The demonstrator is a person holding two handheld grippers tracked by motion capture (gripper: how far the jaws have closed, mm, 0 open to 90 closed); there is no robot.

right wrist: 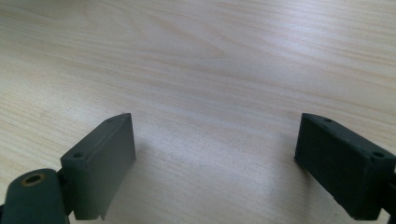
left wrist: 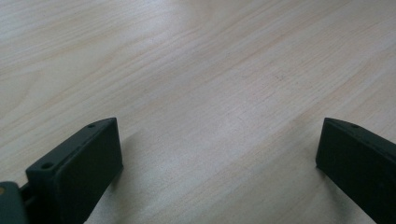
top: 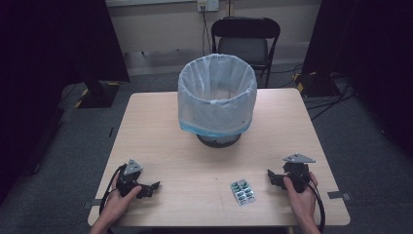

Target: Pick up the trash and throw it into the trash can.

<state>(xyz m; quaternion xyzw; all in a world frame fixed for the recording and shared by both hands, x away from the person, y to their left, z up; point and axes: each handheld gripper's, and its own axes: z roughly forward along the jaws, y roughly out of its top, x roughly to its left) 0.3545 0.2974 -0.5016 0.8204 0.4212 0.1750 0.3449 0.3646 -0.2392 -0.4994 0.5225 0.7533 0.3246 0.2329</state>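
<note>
A blister pack of green pills [top: 243,191] lies flat on the wooden table [top: 160,136] near the front edge. To its right, my right gripper [top: 272,176] rests on the table, held by a hand, jaws pointing left toward the pack. At the front left rests my left gripper [top: 153,188], jaws pointing right. In the left gripper view the left gripper [left wrist: 219,154] stands open over bare wood. The right gripper view shows the right gripper [right wrist: 215,149] open too, with nothing between the jaws.
A bin lined with a translucent white bag [top: 217,97] stands at the middle back of the table. A black folding chair [top: 246,39] is behind the table. Cables [top: 326,100] lie on the floor at the right.
</note>
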